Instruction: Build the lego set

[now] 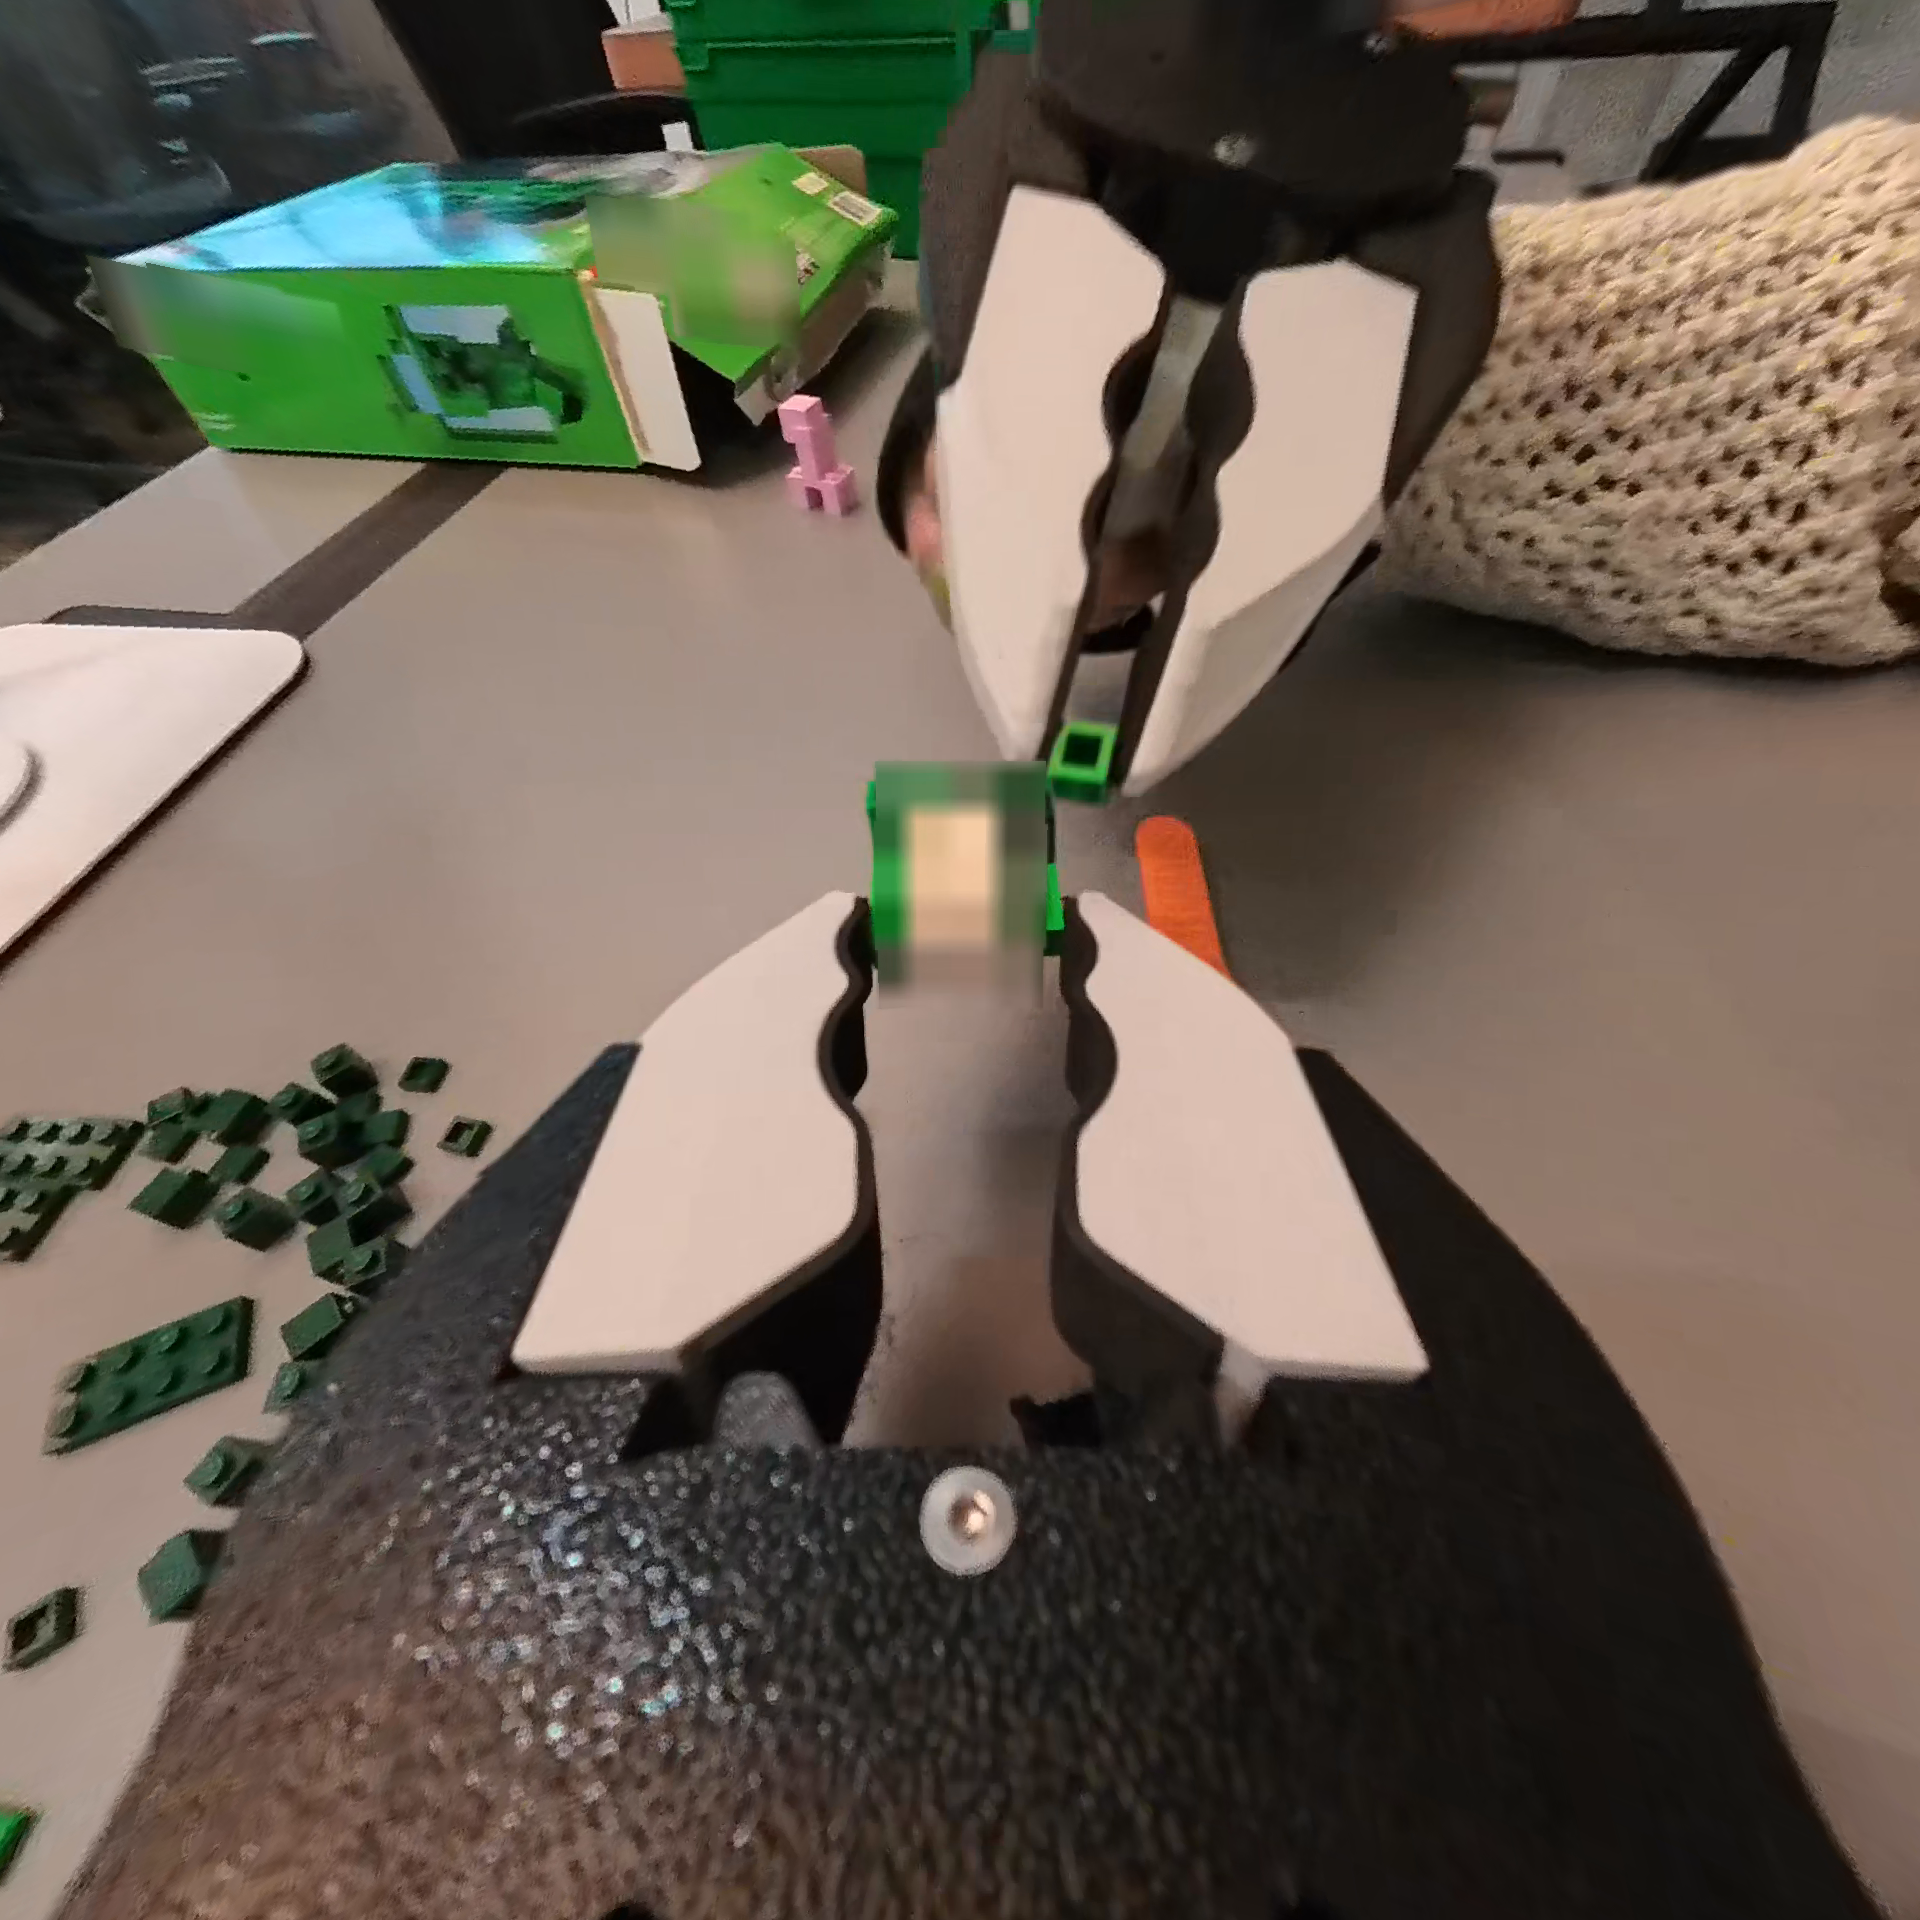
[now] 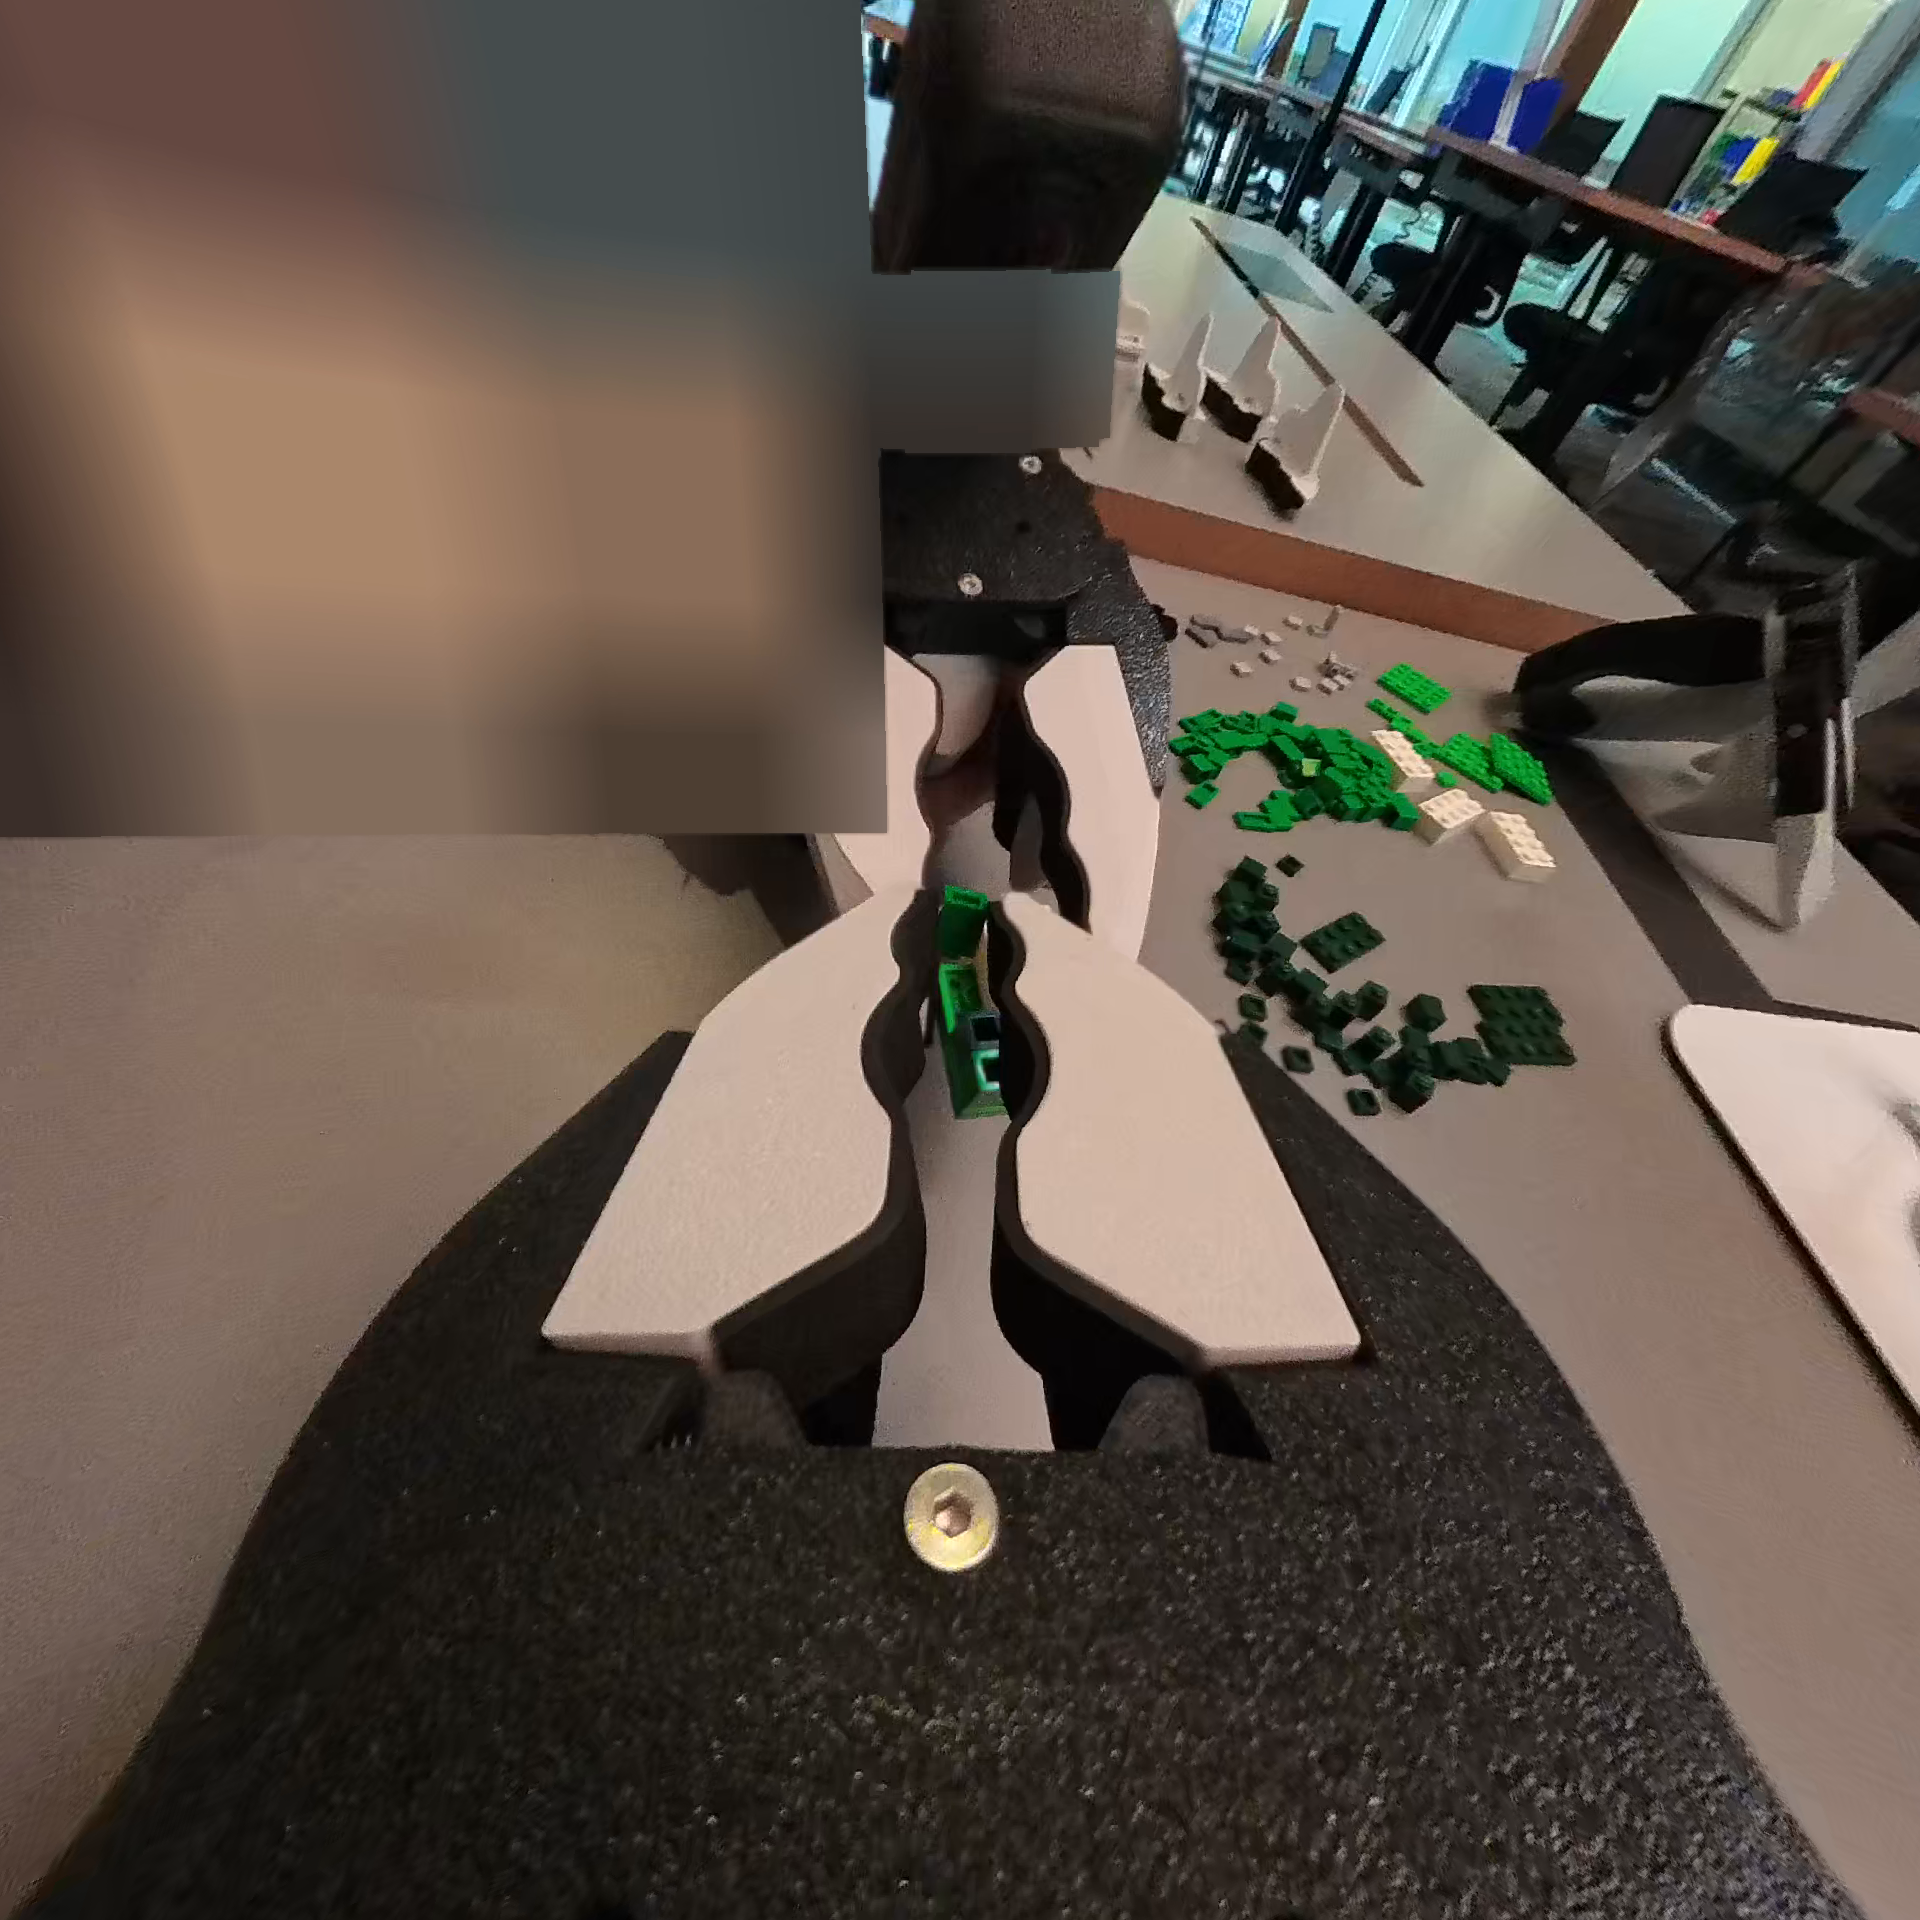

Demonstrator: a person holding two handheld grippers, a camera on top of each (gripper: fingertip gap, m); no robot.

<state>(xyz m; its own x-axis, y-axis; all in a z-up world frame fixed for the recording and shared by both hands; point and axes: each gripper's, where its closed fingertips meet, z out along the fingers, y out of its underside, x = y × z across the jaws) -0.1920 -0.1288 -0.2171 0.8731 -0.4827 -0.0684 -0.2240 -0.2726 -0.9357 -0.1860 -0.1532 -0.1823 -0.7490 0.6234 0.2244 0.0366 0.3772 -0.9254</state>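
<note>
Meanwhile, left gripper [image 1: 961,914] clamps a blocky green build [image 1: 1051,920]; right gripper [image 1: 1086,774] pinches a hollow square brick [image 1: 1083,774].

Setting: an open-plan office or lab workroom. Indicators in the right wrist view: long desks with brown edging [image 2: 1621,197] in rows, black office chairs [image 2: 1455,281] beneath them, blue and yellow storage bins [image 2: 1507,109] along a glazed wall. The near work surface is a grey table [image 2: 1455,1299] with a black seam strip. In the left wrist view, stacked green crates [image 1: 831,94] stand behind the table. Spare gripper fingers [image 2: 1236,400] stand on an adjacent desk.
</note>
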